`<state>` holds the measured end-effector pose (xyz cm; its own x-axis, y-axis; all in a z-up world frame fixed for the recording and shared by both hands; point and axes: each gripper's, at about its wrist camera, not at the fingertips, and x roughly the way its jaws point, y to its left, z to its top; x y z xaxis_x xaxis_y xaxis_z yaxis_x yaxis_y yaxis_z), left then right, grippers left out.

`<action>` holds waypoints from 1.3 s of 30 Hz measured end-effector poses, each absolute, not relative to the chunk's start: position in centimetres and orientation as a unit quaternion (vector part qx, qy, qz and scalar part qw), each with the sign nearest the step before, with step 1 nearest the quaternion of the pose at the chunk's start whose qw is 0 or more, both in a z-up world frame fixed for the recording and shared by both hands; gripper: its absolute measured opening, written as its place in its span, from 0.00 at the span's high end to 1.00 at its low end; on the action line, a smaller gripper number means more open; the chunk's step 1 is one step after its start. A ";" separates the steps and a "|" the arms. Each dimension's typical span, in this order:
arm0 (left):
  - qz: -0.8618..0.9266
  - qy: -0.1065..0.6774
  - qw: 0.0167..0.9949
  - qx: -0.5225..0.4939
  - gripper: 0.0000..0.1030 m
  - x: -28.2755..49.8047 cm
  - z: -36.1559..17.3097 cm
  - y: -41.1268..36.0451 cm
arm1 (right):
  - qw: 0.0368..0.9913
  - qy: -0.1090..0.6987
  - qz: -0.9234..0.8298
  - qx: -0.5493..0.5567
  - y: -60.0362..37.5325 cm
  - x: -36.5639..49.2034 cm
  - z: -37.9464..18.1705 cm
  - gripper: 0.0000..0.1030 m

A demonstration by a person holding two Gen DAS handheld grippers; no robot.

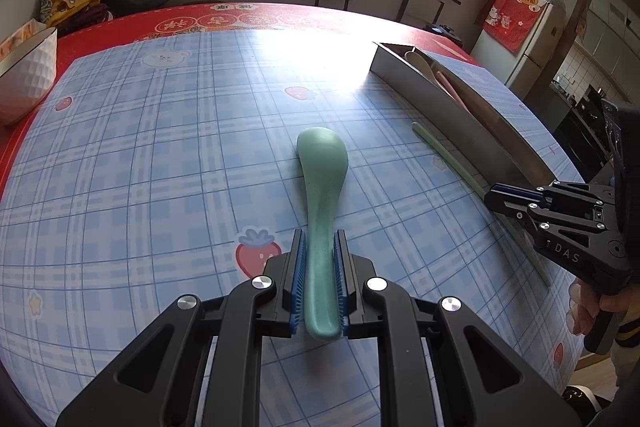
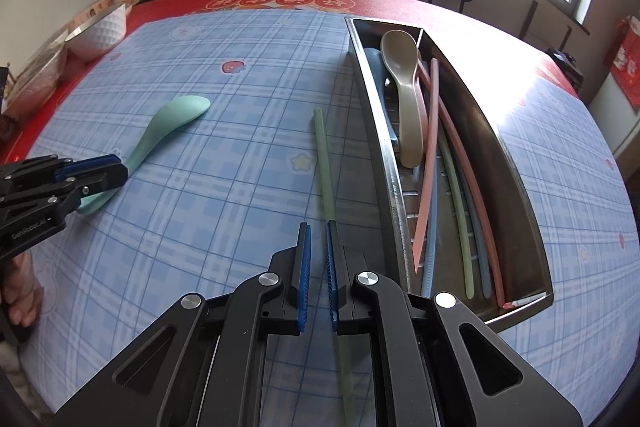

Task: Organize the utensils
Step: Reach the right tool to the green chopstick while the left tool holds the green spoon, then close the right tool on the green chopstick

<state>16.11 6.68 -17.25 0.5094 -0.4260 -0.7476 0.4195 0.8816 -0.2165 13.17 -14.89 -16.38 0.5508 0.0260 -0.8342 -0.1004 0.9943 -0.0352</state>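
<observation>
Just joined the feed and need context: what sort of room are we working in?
Most likely a home dining area opening onto a kitchen: a dining table under a plaid strawberry cloth, a fridge with a red cover by the doorway, and a metal utensil tray holding spoons and chopsticks.

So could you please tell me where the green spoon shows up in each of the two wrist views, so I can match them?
Left wrist view: the green spoon lies bottom centre, handle clamped in the left hand-held gripper, bowl pointing away.
Right wrist view: the green spoon sits centre-left, its handle running into the left hand-held gripper at the left edge.
Shared landmark: the metal tray, right of the spoon in both views.
</observation>
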 end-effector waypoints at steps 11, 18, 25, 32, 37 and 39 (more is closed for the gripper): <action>-0.252 0.432 0.866 -0.009 0.87 16.1 -17.3 6.8 | 0.881 0.471 -0.020 -0.035 -14.8 14.6 -16.6 0.91; -0.253 0.432 0.866 -0.010 0.87 16.2 -17.3 7.0 | 0.875 0.482 -0.028 -0.049 -13.7 15.6 -16.8 0.78; -0.254 0.429 0.867 -0.011 0.87 16.0 -17.2 7.0 | 0.852 0.523 -0.003 -0.009 -14.3 16.7 -16.6 0.78; -0.255 0.427 0.867 -0.012 0.87 15.8 -17.1 7.1 | 0.836 0.547 0.038 0.036 -14.0 16.2 -16.6 0.77; -0.256 0.427 0.867 -0.013 0.87 15.7 -17.1 7.3 | 0.835 0.547 0.048 0.033 -13.8 15.1 -16.5 0.77; -0.256 0.426 0.867 -0.012 0.87 15.7 -17.1 7.2 | 0.834 0.548 0.048 0.029 -14.0 14.7 -16.5 0.78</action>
<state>15.72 7.24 -17.13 0.5051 -0.4547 -0.7336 0.4337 0.8686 -0.2397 14.72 -14.01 -16.50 0.3939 0.1129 -0.9122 -0.0482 0.9936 0.1021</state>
